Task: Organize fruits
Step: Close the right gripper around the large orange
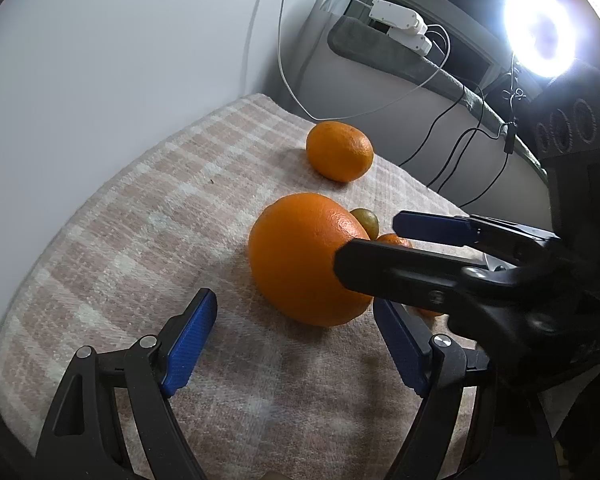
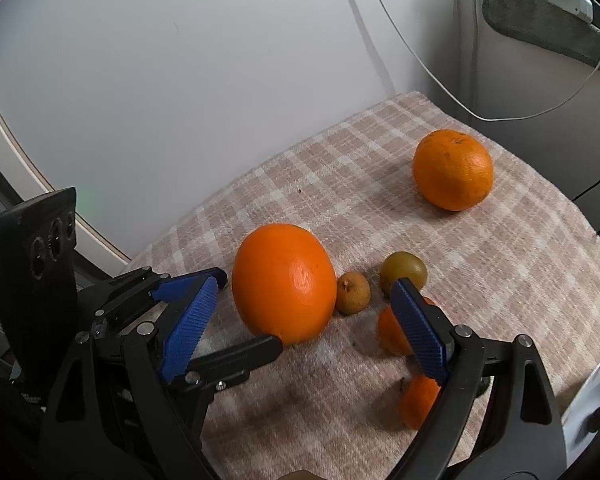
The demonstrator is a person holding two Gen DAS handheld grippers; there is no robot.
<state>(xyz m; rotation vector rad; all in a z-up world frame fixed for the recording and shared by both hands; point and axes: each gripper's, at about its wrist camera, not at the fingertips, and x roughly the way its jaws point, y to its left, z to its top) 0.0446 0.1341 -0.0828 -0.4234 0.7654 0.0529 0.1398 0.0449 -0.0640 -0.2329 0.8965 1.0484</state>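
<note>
Nearest the left wrist camera, the left claw stands with its blue-padded fingers wide apart and nothing clamped between them, low over the checked cloth that covers the worktop. Just ahead of its tips sits the large orange, resting on the cloth. The right claw reaches in from the right side of this view, one dark finger crossing in front of the large orange; I cannot tell whether it touches the peel.

From the right wrist camera, the right claw is likewise spread wide and empty. A small tangerine lies closest, partly hidden behind its right finger, and a second tangerine sits just beyond it. The large orange lies between the two fingers' lines, with the left claw beside it on the left. Just to the right of the large orange rests a small brownish fruit, and beside that a round greenish fruit.

Farther back, well apart from this cluster, a second orange lies near the cloth's far edge. Beyond it, white cables hang against the pale wall.
</note>
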